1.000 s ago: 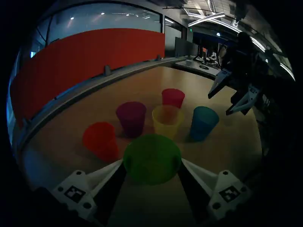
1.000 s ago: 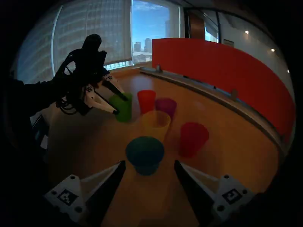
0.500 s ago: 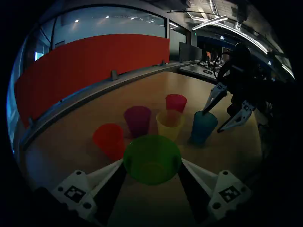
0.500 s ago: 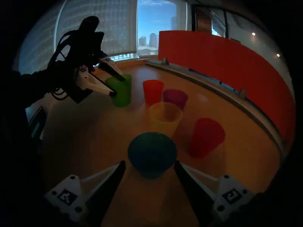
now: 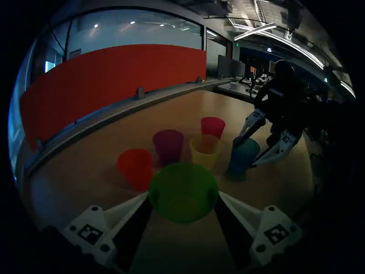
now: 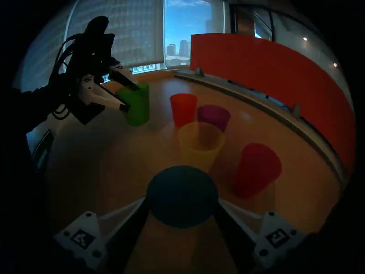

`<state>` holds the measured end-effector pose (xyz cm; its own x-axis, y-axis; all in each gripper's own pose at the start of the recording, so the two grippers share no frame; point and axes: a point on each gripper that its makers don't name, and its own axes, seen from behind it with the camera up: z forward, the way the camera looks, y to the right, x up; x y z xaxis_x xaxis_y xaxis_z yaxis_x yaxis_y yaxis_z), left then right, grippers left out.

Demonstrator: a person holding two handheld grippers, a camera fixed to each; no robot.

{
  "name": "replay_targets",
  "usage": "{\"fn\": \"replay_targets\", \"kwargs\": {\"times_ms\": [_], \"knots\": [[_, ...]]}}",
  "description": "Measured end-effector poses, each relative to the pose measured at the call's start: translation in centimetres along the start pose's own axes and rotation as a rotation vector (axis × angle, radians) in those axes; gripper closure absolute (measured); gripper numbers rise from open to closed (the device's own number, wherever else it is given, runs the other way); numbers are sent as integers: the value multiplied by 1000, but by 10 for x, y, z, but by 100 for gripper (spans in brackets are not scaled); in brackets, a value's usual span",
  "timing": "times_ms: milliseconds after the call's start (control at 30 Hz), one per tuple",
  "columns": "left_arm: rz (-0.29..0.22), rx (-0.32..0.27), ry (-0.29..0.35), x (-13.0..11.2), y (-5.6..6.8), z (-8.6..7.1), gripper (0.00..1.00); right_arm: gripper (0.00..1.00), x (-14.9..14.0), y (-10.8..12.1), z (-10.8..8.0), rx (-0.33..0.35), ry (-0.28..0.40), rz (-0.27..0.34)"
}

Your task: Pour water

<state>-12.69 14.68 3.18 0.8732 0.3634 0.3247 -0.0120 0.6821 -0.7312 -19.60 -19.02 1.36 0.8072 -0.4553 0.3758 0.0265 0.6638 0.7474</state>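
My left gripper [image 5: 183, 197] is shut on a green cup [image 5: 183, 192], which hangs a little above the table; the right gripper view shows that left gripper [image 6: 123, 96] and the green cup [image 6: 134, 104] at the far left. My right gripper [image 6: 181, 203] has a dark blue cup [image 6: 181, 195] wedged between its fingers, touching both. In the left gripper view the right gripper [image 5: 248, 150] flanks the blue cup [image 5: 242, 156] standing on the table. I cannot see water in either cup.
On the wooden table [image 5: 91, 160] stand an orange-red cup [image 5: 135, 166], a purple cup [image 5: 169, 145], a yellow cup [image 5: 205, 151] and a pink-red cup [image 5: 213, 127], close together. A red partition [image 5: 109, 77] runs along the far edge. A person's dark arm [image 6: 41, 100] holds the left gripper.
My right gripper has come forward until the blue cup sits between its fingers. My left gripper still holds the green cup, which now looks slightly higher and farther from the group.
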Motion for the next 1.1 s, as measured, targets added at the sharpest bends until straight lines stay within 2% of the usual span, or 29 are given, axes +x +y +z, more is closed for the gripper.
{"fn": "replay_targets", "kwargs": {"times_ms": [300, 500, 867, 1100], "knots": [[-19, -6, 17, -1, 1, -1, 14, 11, 6, 1, -2, -14, 44, 9], [-28, 6, 47, 7, 1, -9, 14, 11, 29, 2, -20, -25, 114, 34], [-30, 25, 189, 54, 5, -43, 14, 11, 88, 3, -65, -57, 245, 31], [-16, 46, 273, 82, 10, -67, 14, 11, 112, 2, -87, -79, 298, 22]]}}
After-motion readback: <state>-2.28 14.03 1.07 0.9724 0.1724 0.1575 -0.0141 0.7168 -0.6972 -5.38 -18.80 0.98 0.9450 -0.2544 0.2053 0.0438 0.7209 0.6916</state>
